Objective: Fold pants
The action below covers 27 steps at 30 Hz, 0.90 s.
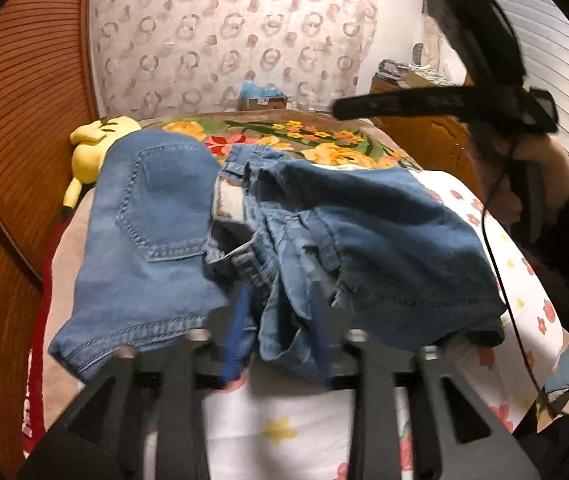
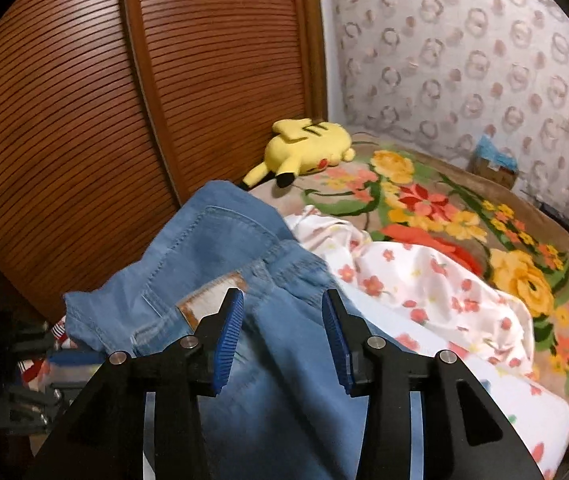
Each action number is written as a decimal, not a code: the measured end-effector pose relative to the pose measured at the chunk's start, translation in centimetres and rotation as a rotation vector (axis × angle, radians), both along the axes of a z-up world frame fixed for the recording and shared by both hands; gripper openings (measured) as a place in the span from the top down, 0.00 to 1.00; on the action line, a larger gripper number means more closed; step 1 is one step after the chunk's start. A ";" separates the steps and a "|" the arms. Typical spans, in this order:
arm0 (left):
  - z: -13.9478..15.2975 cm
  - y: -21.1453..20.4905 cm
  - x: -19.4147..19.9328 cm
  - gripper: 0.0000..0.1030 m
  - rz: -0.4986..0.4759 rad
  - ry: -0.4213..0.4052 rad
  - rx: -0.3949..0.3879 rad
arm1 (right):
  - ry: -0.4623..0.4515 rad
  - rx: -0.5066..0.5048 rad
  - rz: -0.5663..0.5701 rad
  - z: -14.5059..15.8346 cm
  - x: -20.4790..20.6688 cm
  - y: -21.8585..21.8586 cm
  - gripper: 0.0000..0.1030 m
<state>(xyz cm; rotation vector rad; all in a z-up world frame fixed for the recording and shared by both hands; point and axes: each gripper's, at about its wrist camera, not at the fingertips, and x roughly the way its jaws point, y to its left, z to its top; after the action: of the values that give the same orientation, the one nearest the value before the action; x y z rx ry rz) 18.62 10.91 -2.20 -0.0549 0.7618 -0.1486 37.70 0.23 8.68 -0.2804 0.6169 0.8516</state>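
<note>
Denim, mid-blue and topstitched, makes up the jeans (image 1: 244,232) heaped on the bed (image 2: 484,280), over a white sheet (image 2: 424,280) printed with small red and yellow flowers. From the left wrist view, one part lies fairly flat with a back pocket facing up, its near hem edge just ahead of the left claw (image 1: 280,340); beside it the waistband, with a pale patch label, is bunched into loose folds that droop between the claw's blue pads. Those pads stand apart and press on nothing, so the left claw is open and holds nothing, though cloth hangs in the gap.

The right claw (image 2: 282,336) is likewise parted, its ribbed blue pads clear on both sides of a smooth run of denim below; it grips nothing. The patch label sits just beside its left pad.

A louvred brown wooden door (image 2: 84,120) runs close along one edge of the bed, leaving little room on that side. Past the jeans, a floral blanket (image 2: 444,208) spreads flat and mostly bare towards the patterned curtain (image 2: 464,60), with a yellow plush toy (image 2: 304,148) near the door and a small box (image 2: 496,168) at the far edge. In the left view, the person's hand (image 1: 532,184) carries the other tool above the bed's far side.
</note>
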 end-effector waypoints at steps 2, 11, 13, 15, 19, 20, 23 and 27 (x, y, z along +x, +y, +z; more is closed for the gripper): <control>0.3 -0.4 0.1 0.51 -0.019 -0.014 -0.009 | -0.013 0.005 -0.030 0.0 -0.6 -2.1 0.59; -1.3 -4.7 2.4 0.60 -0.138 0.026 0.013 | -0.014 -0.018 -0.128 -2.1 -5.6 -7.6 0.59; -2.7 -5.1 3.3 0.60 -0.121 0.070 0.043 | -0.003 -0.021 -0.139 -2.5 -6.5 -8.5 0.59; -3.7 -5.3 3.7 0.60 -0.113 0.104 0.071 | 0.008 -0.024 -0.153 -2.7 -7.6 -9.6 0.59; -4.2 -5.6 3.4 0.84 -0.138 0.115 0.084 | 0.045 -0.028 -0.190 -3.9 -8.8 -11.1 0.59; -4.2 -5.6 3.2 0.90 -0.139 0.116 0.087 | 0.063 -0.026 -0.200 -4.4 -9.1 -11.5 0.59; -3.0 -4.9 2.2 0.93 -0.117 0.074 0.076 | 0.091 -0.029 -0.227 -5.2 -10.1 -12.4 0.55; -1.8 -3.8 1.3 0.93 -0.084 0.050 0.076 | 0.122 -0.025 -0.221 -5.2 -11.5 -12.7 0.52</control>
<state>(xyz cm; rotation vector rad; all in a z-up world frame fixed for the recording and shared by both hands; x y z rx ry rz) 19.90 7.16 -4.04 0.0454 0.8196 -0.1990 26.22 -12.47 3.45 -0.1797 0.7581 0.6512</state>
